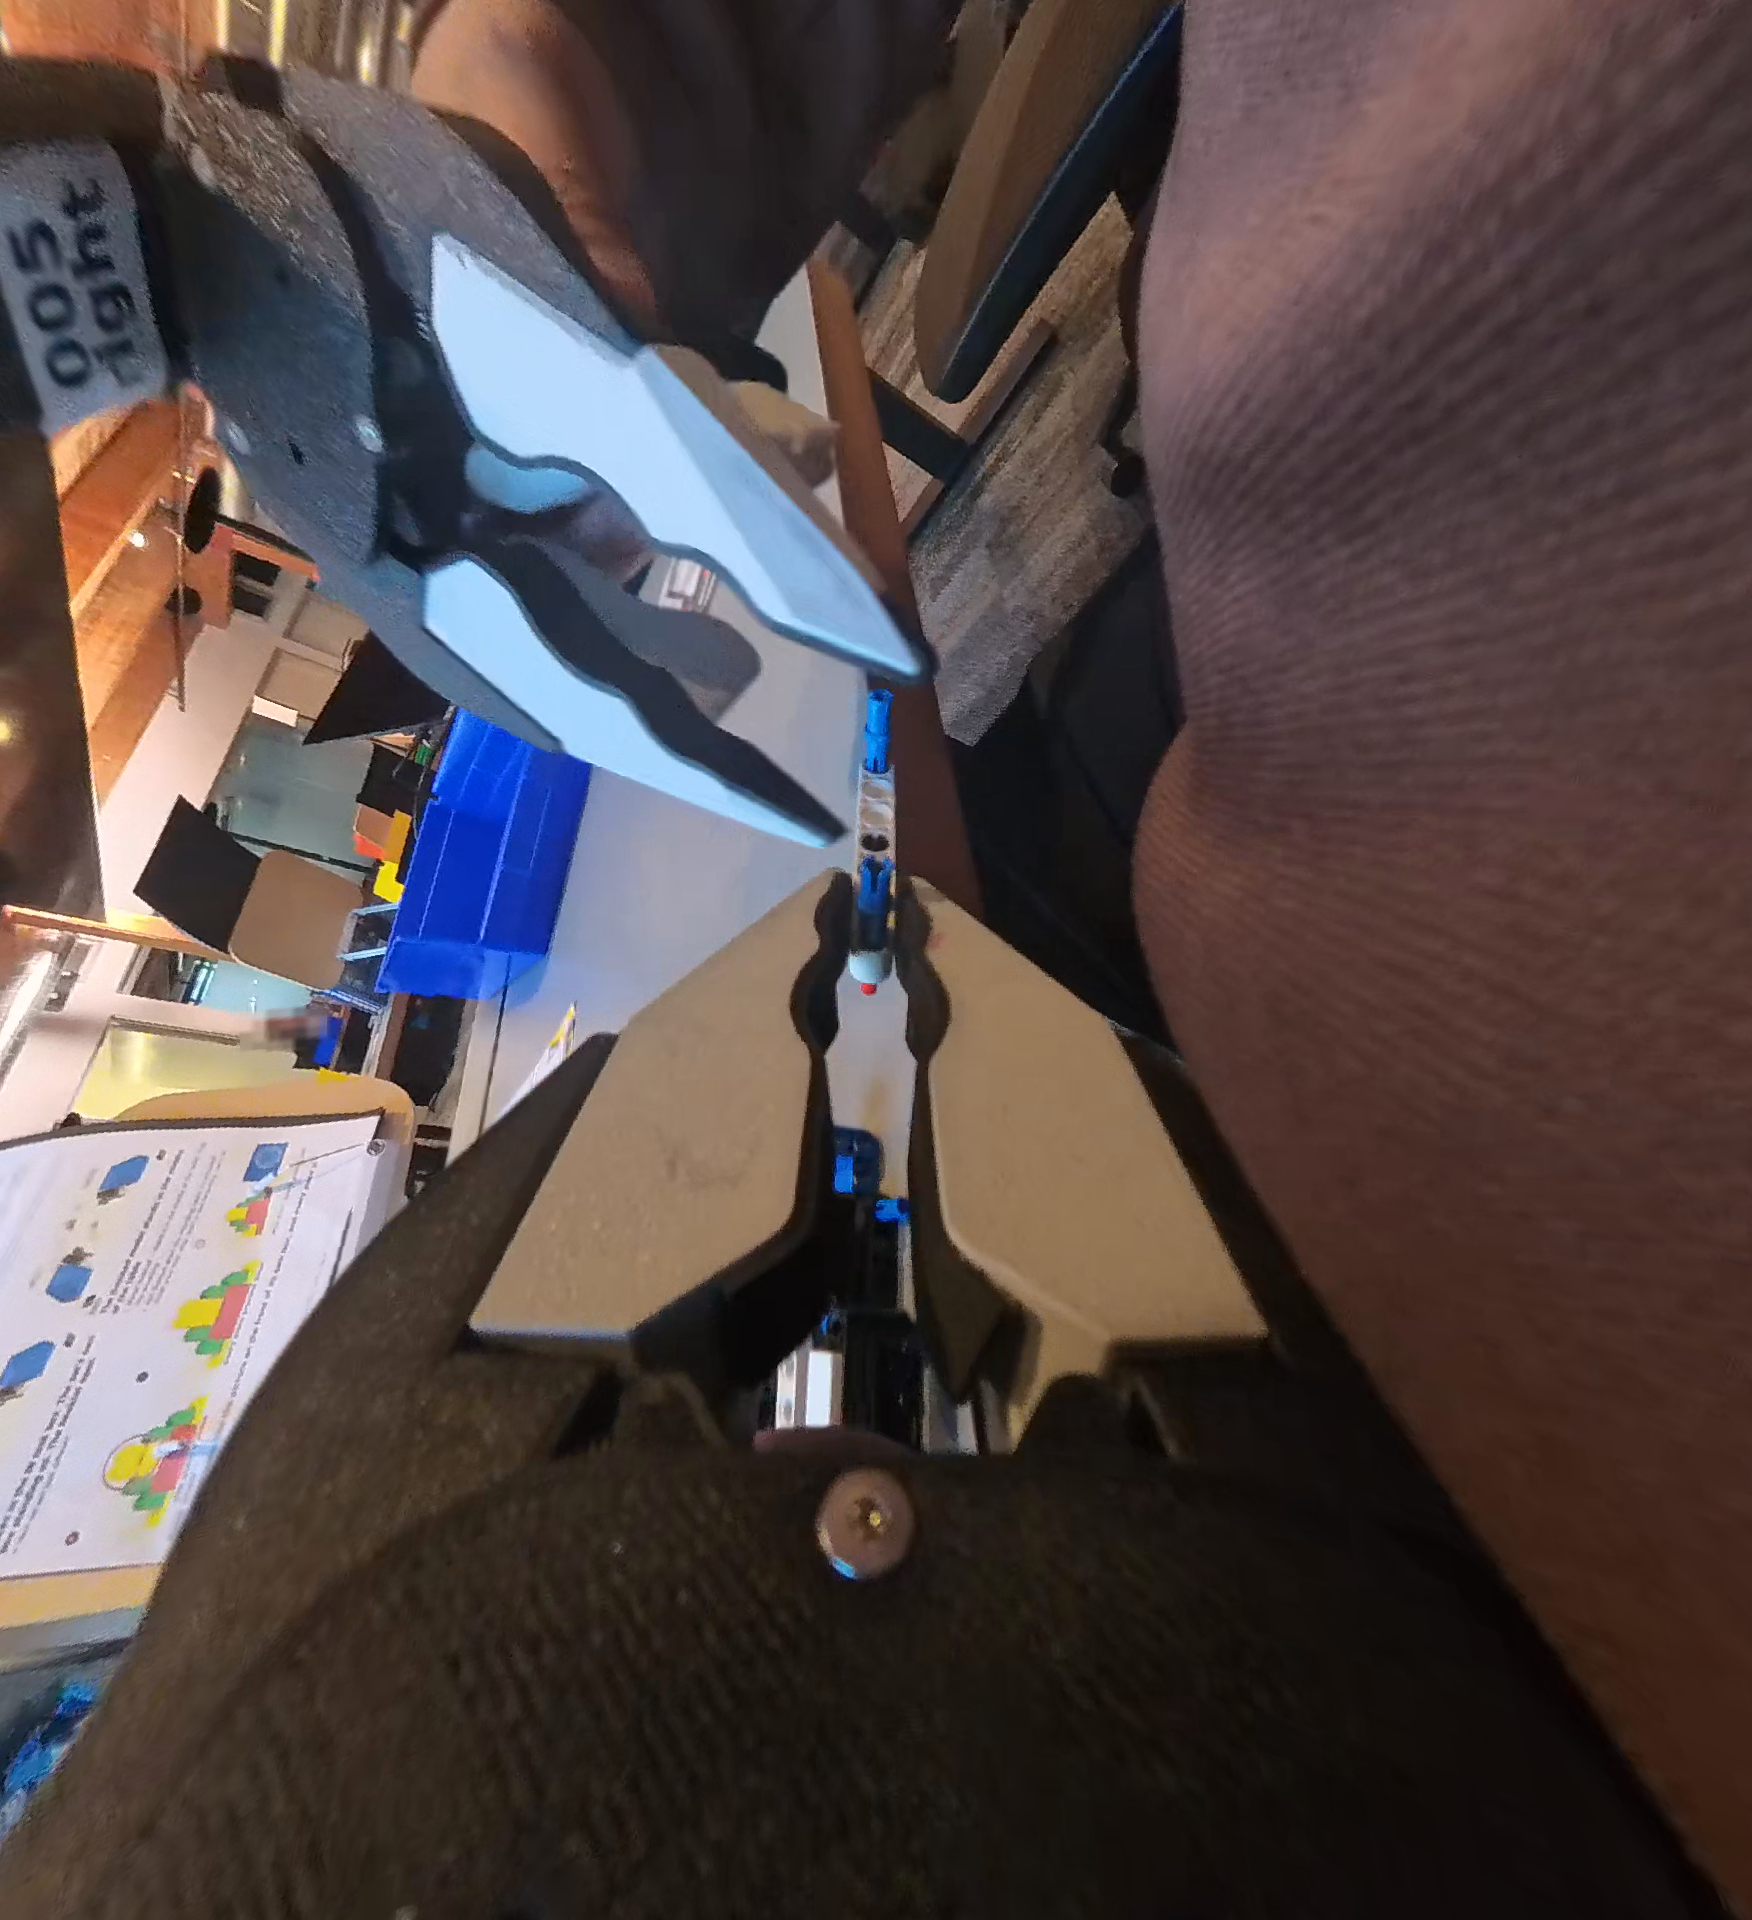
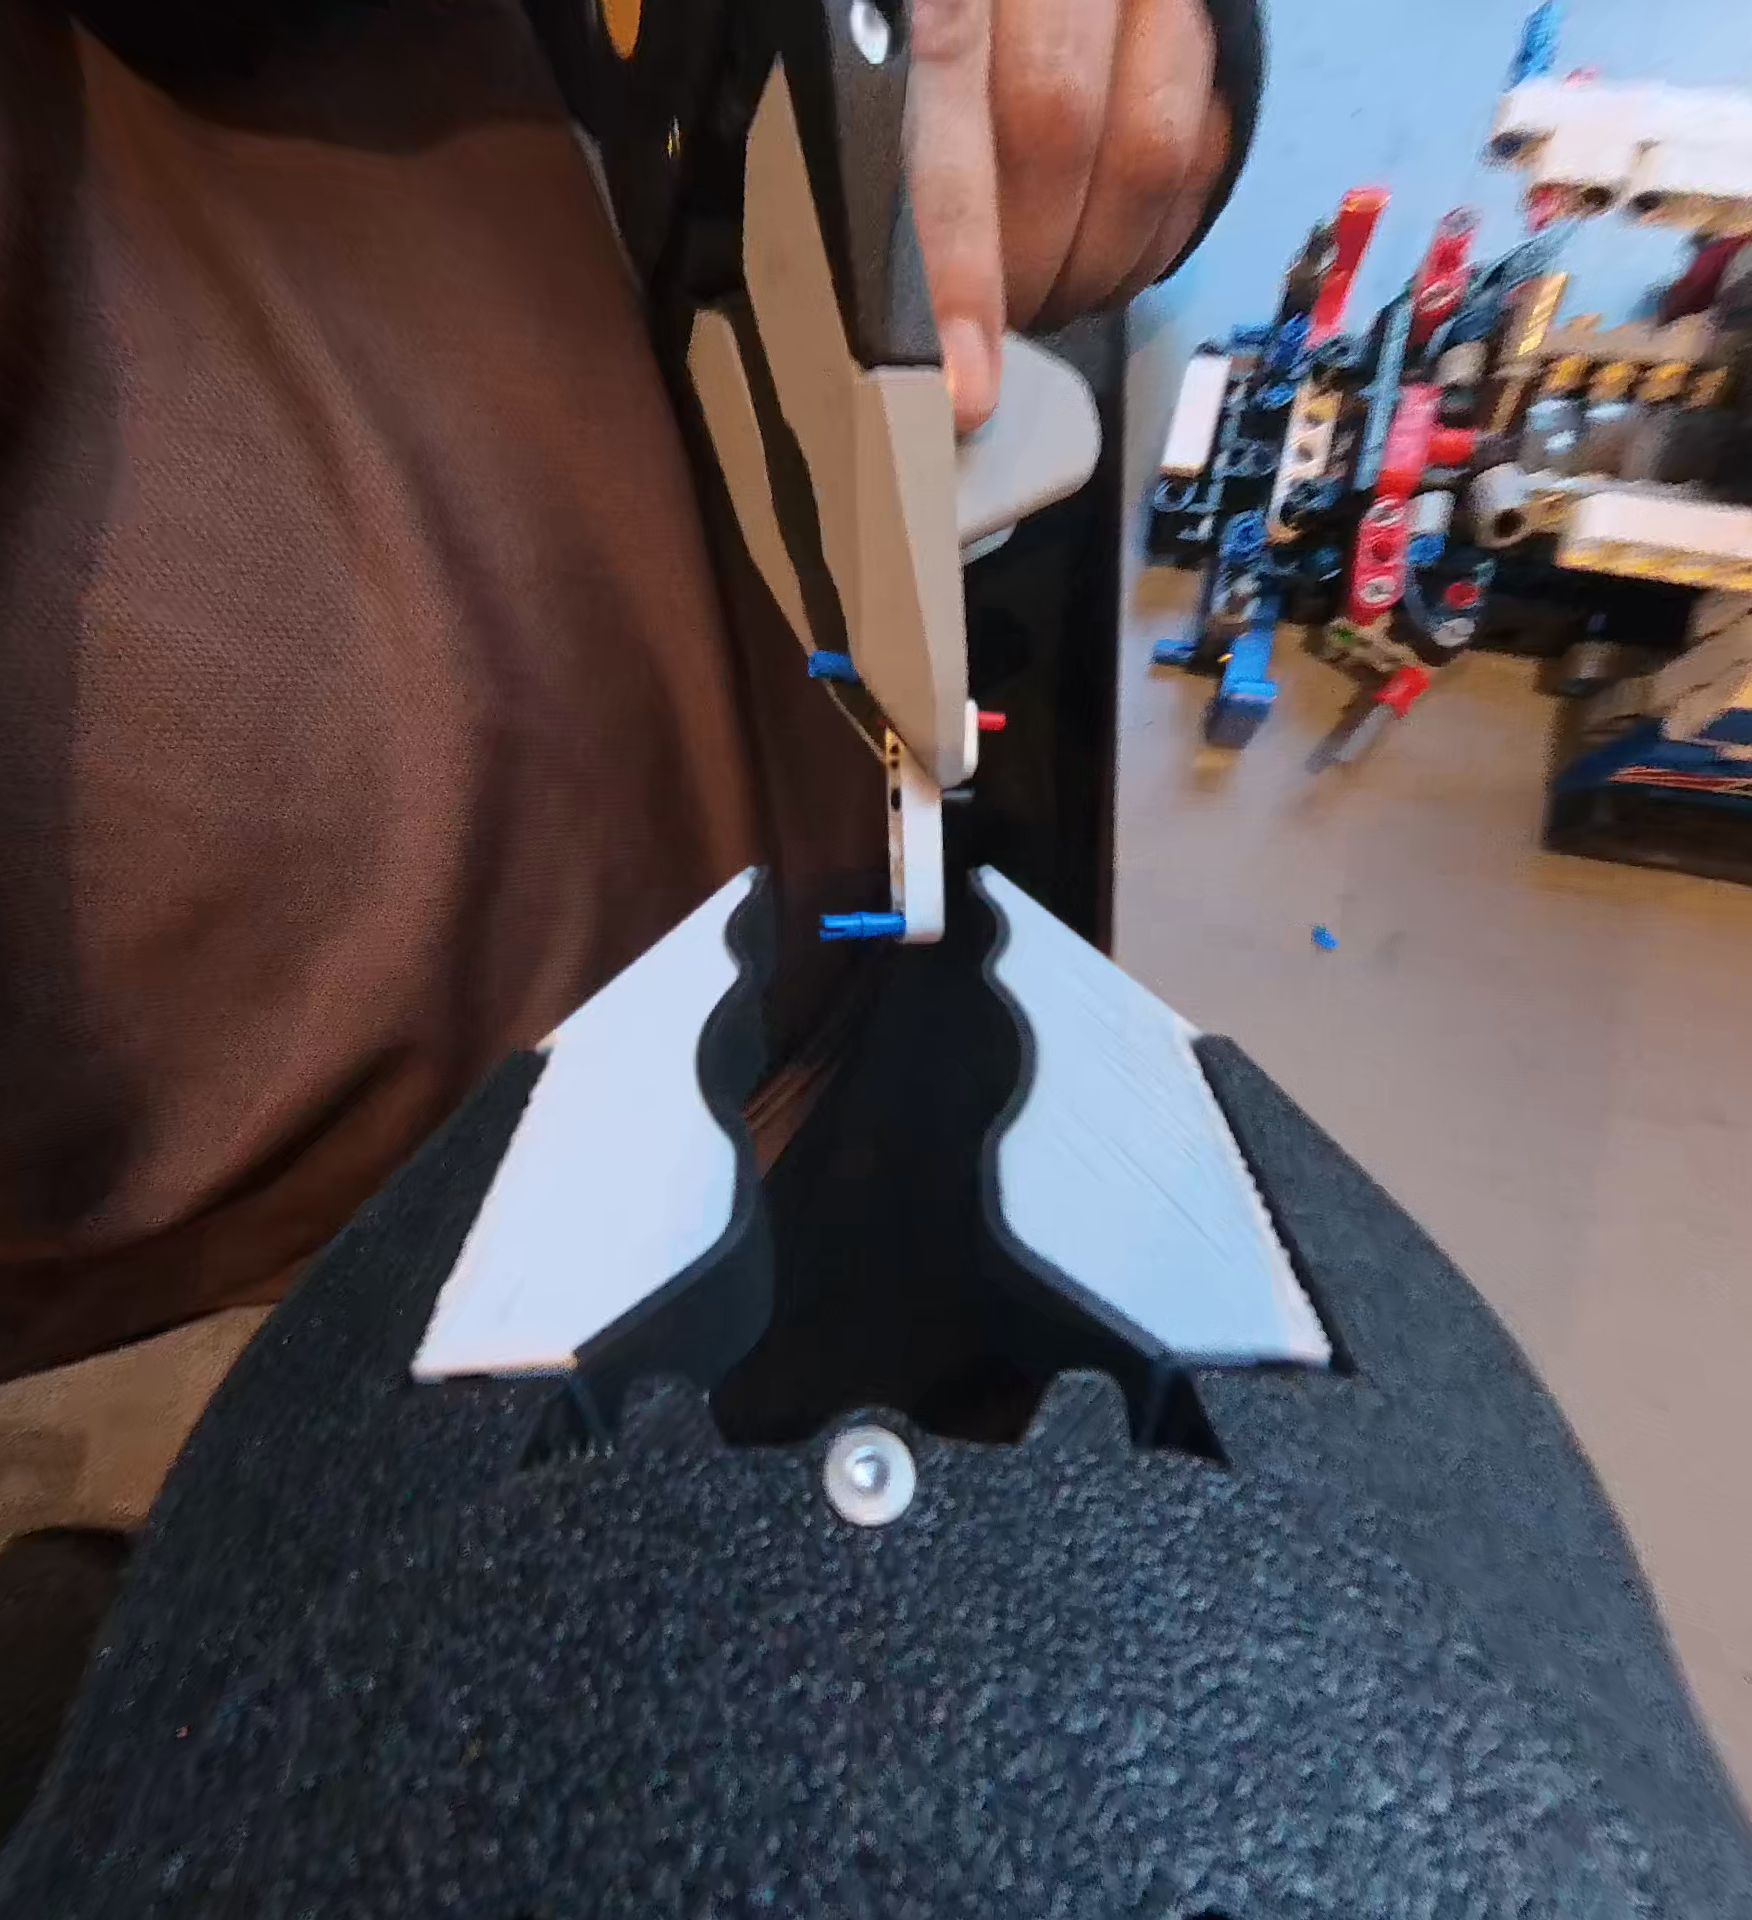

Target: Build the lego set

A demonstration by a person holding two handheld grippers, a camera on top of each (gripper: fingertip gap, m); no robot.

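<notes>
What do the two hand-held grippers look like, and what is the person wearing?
Both have rough black textured bodies, pale grey wedge-shaped fingers with wavy black inner edges, and a silver screw at the base. The right hand-held gripper has a white label band on its body; the left hand-held gripper shows none. The person wears a dark brown ribbed garment.

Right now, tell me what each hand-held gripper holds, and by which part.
The left hand-held gripper pinches the small white holed lego beam by its near end. The right hand-held gripper, open, holds nothing.
</notes>
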